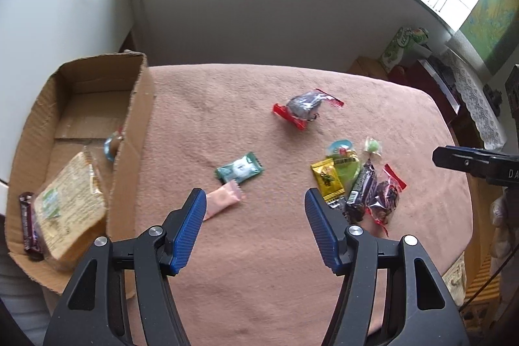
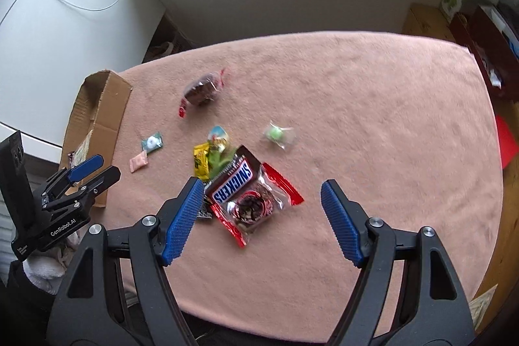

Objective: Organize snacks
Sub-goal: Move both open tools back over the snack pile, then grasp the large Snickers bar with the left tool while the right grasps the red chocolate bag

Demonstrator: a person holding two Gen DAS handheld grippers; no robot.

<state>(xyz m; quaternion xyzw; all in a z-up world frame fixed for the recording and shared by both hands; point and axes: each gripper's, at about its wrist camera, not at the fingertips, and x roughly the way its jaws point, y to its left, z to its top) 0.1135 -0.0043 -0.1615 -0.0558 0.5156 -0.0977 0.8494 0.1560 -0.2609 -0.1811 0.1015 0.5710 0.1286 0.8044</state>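
My left tongs [image 1: 254, 200] hang released over the pink cloth [image 1: 259, 265], a pink packet [image 1: 223, 201] just ahead of the left finger, a green one [image 1: 240, 171] beyond. My right tongs [image 2: 259, 190] gape too, above the Snickers [image 2: 232, 184] lying on a red-edged bag [image 2: 259, 209]. The box [image 1: 129, 151] at the left holds bread [image 1: 69, 209] and a bar [image 1: 29, 226].

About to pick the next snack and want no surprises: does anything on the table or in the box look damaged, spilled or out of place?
Nothing spilled or torn open. The cardboard box has a ragged, bent near wall. The Snickers bar lies overlapping a clear red-edged packet in a small pile.
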